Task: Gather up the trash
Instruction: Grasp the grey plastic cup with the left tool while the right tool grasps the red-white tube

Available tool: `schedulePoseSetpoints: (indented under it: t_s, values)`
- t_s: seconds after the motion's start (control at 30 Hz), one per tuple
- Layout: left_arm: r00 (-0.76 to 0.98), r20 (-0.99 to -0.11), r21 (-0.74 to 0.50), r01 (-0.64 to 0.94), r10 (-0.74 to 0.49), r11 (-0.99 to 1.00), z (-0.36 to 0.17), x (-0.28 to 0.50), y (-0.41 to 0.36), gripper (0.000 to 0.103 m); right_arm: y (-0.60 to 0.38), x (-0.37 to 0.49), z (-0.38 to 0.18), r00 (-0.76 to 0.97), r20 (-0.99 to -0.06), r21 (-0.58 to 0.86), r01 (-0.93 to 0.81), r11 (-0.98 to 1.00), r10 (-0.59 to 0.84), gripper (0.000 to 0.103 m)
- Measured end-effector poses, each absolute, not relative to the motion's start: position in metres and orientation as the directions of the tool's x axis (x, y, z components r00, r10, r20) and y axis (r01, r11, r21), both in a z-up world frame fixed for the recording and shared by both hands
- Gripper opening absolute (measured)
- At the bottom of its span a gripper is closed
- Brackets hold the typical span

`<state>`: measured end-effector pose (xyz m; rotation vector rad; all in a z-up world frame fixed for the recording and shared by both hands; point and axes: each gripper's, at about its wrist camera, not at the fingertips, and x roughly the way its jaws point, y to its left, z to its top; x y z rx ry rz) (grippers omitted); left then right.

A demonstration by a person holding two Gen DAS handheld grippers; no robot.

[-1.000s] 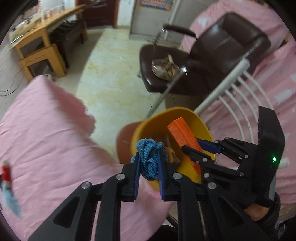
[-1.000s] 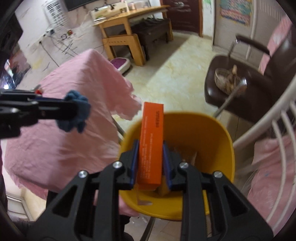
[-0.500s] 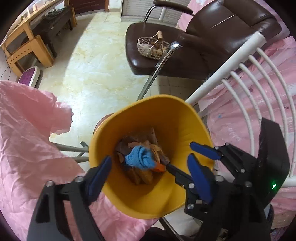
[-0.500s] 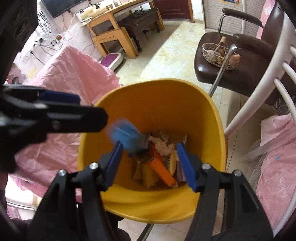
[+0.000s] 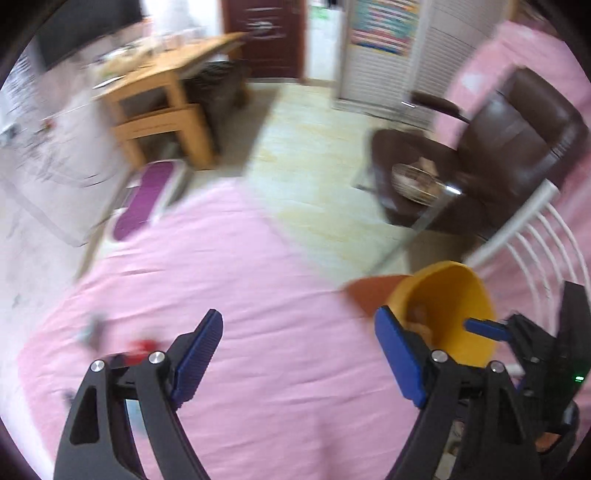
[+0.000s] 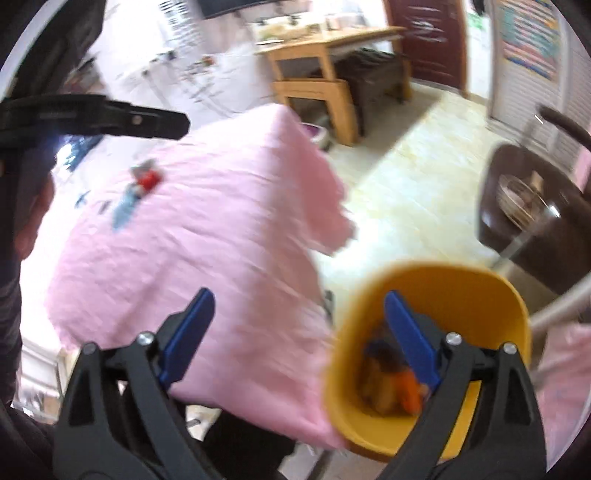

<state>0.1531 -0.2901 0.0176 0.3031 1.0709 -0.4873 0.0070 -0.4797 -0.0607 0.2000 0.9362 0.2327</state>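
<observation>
Room: tiled floor is seen, with a wooden desk (image 5: 162, 96) at far left, a dark door (image 5: 266, 33) behind, and a brown armchair (image 5: 517, 147) at right bearing a wicker basket (image 5: 417, 181).
Surface: a table draped in pink cloth (image 5: 258, 295) is noted; the cloth is wrinkled and hangs over the edge.
Remaining trash: a small red item (image 6: 147, 179) with a bluish scrap (image 6: 123, 208) just beside it lies at the far left of the cloth; the blur prevents closer identification.
Left gripper (image 5: 295, 354): jaws are held wide, nothing between them, above the cloth.
Right gripper (image 6: 299, 336): jaws are opening, nothing gripped; the right finger is seen over the bin mouth.
Yellow bin (image 6: 461, 288): placed off the table's right edge; orange and brown refuse is seen lying inside.
Step in hand (judged): travel back to the remaining trash is under way.
Advice: the left gripper is best lowered squarely over the red item, jaws kept wide until it is straddled, cloth not pinched; the scrap is better taken separately.
</observation>
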Motion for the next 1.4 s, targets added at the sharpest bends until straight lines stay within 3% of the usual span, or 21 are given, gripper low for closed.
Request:
schedulePoseSetpoints:
  t_s: [0.27,0.53,0.67,0.8,0.97,1.03,1.27,1.33,1.37,1.4]
  values:
    - [0.353,-0.922,0.008,0.432,-0.161,0.902,0.011,0.22,-0.161,0.08,-0.358,0.071,-0.027,0.533,-0.771,0.245,-0.256,0.935,0.348,0.09]
    - [0.283,-0.942,-0.021,0.491,-0.182,0.871,-0.015,0.264,-0.121,0.077,-0.272,0.118,-0.023,0.487,-0.832,0.133,-0.29,0.948,0.265,0.09]
    - [0.226,-0.954,-0.04,0.55,-0.195,0.834,-0.033,0.276,-0.118,0.066,-0.269,0.145,-0.026,0.458,-0.846,0.192,-0.22,0.957,0.275,0.09]
    - [0.192,-0.954,-0.082,0.575,-0.231,0.814,-0.046,0.288,-0.117,0.044,-0.268,0.163,-0.03,0.443,-0.859,0.212,-0.151,0.966,0.258,0.095]
    - [0.182,-0.953,-0.091,0.594,-0.243,0.799,-0.056,0.289,-0.117,0.041,-0.258,0.173,-0.034,0.429,-0.874,0.196,-0.119,0.973,0.228,0.095]
    - [0.184,-0.955,-0.079,0.597,-0.232,0.798,-0.061,0.288,-0.115,0.02,-0.255,0.176,-0.035,0.426,-0.878,0.192,-0.11,0.975,0.221,0.094]
    - [0.198,-0.952,-0.087,0.556,-0.233,0.826,-0.063,0.286,-0.086,0.016,-0.241,0.192,-0.044,0.387,-0.902,0.168,-0.088,0.982,0.189,0.094]
    - [0.207,-0.952,-0.08,0.541,-0.224,0.837,-0.063,0.286,-0.074,0.016,-0.238,0.197,-0.048,0.375,-0.91,0.159,-0.075,0.984,0.175,0.077]
    - [0.21,-0.952,-0.081,0.531,-0.223,0.844,-0.063,0.286,-0.068,0.016,-0.238,0.2,-0.05,0.372,-0.914,0.149,-0.065,0.987,0.162,0.055]
    - [0.21,-0.952,-0.083,0.525,-0.224,0.847,-0.063,0.286,-0.062,0.016,-0.238,0.202,-0.052,0.368,-0.918,0.14,-0.051,0.989,0.149,0.045]
